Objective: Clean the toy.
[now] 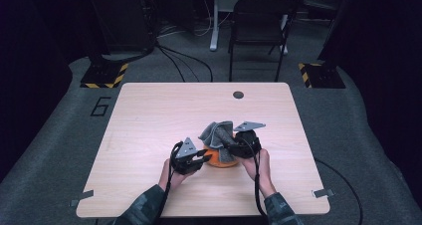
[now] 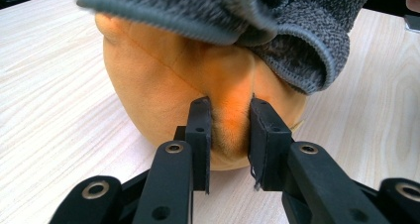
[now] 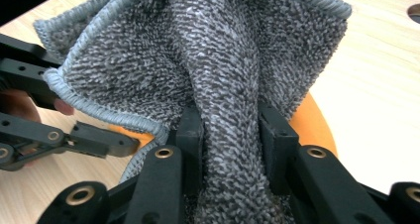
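Note:
A rounded orange soft object (image 1: 217, 159) rests on the wooden table (image 1: 149, 115), near its front middle. A grey terry cloth (image 1: 217, 132) is draped over its top. My left gripper (image 2: 229, 120) comes in from the left and is shut on a pinched fold of the orange object (image 2: 163, 80), low on its side; the cloth (image 2: 297, 45) hangs just above. My right gripper (image 3: 230, 130) is shut on a bunched ridge of the grey cloth (image 3: 148, 60), with the orange object (image 3: 312, 125) beneath it. In the high view the left gripper (image 1: 204, 159) and right gripper (image 1: 234, 144) flank the object.
A small round hole (image 1: 238, 94) sits in the tabletop near the far edge. A dark chair (image 1: 259, 21) and a desk leg stand on the floor beyond the table. Cables run across the grey floor.

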Demonstrator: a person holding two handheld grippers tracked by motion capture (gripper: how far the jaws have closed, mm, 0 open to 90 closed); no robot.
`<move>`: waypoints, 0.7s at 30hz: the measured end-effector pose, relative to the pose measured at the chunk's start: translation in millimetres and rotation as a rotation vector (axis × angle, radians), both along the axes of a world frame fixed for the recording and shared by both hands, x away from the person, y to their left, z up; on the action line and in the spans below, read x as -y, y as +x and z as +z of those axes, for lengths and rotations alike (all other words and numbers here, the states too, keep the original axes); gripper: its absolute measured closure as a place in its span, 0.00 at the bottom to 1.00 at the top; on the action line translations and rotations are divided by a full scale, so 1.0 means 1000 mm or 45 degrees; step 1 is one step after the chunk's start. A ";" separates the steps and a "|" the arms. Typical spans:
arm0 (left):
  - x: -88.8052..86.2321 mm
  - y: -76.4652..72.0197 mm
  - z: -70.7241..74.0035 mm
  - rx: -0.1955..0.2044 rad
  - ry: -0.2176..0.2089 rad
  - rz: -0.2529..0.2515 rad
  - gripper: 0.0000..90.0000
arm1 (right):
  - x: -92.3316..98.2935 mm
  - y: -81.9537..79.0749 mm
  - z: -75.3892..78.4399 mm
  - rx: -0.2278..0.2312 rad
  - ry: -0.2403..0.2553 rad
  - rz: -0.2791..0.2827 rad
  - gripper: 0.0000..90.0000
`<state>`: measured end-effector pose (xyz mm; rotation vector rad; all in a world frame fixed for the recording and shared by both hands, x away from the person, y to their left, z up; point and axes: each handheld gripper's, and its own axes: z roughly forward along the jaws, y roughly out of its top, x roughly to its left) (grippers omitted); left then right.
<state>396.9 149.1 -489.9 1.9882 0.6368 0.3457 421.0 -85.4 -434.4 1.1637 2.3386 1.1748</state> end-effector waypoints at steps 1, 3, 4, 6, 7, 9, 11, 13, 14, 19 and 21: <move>0.000 0.000 0.000 -0.003 -0.001 0.001 0.81 | 0.001 0.000 0.000 0.004 -0.010 -0.003 0.75; -0.001 0.001 0.000 -0.003 -0.003 0.001 0.81 | 0.003 0.000 0.001 0.009 -0.037 -0.025 0.76; -0.001 0.001 0.000 -0.003 -0.004 0.001 0.81 | 0.004 0.000 0.001 0.012 -0.051 -0.027 0.76; -0.001 0.001 -0.001 -0.004 -0.007 -0.001 0.81 | 0.010 0.002 0.000 0.003 -0.063 -0.050 0.76; -0.001 0.001 0.000 -0.003 -0.007 -0.002 0.81 | 0.011 0.002 -0.001 0.002 -0.064 -0.054 0.76; -0.001 0.001 0.000 -0.002 -0.006 -0.002 0.81 | 0.016 0.003 -0.002 -0.013 -0.059 -0.064 0.76; -0.001 0.001 0.000 -0.002 -0.005 -0.001 0.81 | 0.020 0.005 -0.003 -0.020 -0.070 -0.081 0.77; -0.002 0.001 0.000 0.000 -0.001 -0.004 0.81 | 0.024 0.006 -0.004 -0.015 -0.095 -0.101 0.77; -0.002 0.001 0.000 0.000 -0.001 -0.003 0.81 | 0.026 0.006 -0.004 -0.027 -0.100 -0.120 0.77; -0.002 0.001 -0.001 -0.011 -0.006 -0.003 0.81 | 0.041 0.012 -0.012 -0.071 -0.114 -0.191 0.78; -0.001 0.001 -0.001 -0.011 -0.007 -0.002 0.81 | 0.046 0.015 -0.017 -0.100 -0.104 -0.209 0.78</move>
